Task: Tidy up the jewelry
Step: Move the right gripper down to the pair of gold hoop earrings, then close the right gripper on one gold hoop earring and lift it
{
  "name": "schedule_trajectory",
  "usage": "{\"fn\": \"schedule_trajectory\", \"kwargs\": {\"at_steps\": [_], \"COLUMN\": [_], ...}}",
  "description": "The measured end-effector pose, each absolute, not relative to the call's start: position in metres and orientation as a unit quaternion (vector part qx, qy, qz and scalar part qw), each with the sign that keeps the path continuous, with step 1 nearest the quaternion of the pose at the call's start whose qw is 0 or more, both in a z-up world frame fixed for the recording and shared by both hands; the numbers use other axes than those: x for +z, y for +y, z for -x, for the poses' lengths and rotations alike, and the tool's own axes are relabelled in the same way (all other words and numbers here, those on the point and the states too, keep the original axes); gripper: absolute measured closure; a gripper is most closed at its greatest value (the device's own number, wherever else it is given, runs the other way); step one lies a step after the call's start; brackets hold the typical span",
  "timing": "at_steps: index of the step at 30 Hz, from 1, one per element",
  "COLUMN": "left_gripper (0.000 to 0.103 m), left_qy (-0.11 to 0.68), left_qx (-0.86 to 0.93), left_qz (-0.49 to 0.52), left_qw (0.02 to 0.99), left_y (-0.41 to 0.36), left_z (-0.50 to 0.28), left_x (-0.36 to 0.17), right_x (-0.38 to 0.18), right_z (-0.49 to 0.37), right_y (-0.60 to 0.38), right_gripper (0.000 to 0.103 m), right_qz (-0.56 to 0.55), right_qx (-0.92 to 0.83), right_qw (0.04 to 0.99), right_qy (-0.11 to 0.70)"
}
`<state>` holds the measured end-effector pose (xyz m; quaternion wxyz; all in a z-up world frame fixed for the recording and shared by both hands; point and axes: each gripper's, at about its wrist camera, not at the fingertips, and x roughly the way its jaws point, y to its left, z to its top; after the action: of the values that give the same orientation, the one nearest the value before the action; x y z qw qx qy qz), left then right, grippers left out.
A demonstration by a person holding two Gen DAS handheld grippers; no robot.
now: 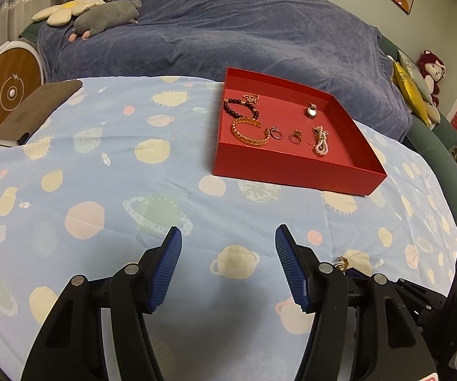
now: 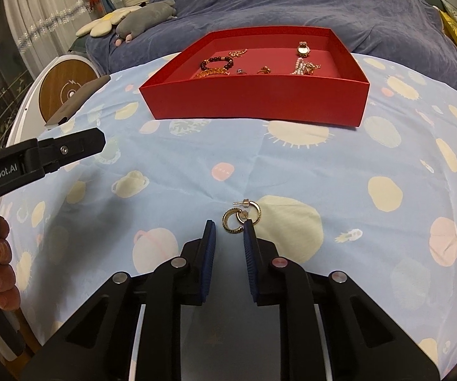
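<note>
Right tool [image 2: 228,227]: jaws narrow, not gripping; gold hoop earrings [image 2: 241,219] lie on the planet-print cloth [image 2: 292,165] just past the tips, possibly touching the right pad. Left tool [image 1: 228,235]: jaws wide, nothing between. Red box [image 2: 254,95] beyond holds bracelets, rings, watch [image 2: 303,49].

Planet-print cloth [image 2: 292,171]: red tray [image 2: 254,98], hoop earrings [image 2: 241,217].

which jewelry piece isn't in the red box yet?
The pair of gold hoop earrings on the blue planet-print cloth, at the right gripper tips; everything else lies inside.
</note>
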<state>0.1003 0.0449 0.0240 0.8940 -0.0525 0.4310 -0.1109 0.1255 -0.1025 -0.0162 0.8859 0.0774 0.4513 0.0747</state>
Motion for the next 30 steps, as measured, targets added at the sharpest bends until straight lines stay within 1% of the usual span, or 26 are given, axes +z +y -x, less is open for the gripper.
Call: {"fn": "schedule_trajectory", "kwargs": {"at_steps": [12,21,30], "left_gripper": [0.043,0.043,0.043], "left_qy": [0.432,0.434,0.437], "left_qx": [-0.115,-0.115,-0.12], "left_qz": [0.053,0.053,0.053], "left_qw": [0.893,0.892,0.89], "left_y": [0.042,0.041,0.039], "left_z": [-0.099,-0.1,-0.1], "left_x": [0.024,0.023,0.021], "right_x": [-0.02,-0.021,0.002], "right_z": [-0.132,-0.132,-0.108], "right_y": [-0.101,-0.086,-0.097], "right_gripper": [0.085,0.087,0.087], "right_qz": [-0.08,-0.046,-0.075], "right_qx": [0.076,0.086,0.105], "right_qw": [0.884,0.89,0.893], "right_qy": [0.455,0.446,0.431]}}
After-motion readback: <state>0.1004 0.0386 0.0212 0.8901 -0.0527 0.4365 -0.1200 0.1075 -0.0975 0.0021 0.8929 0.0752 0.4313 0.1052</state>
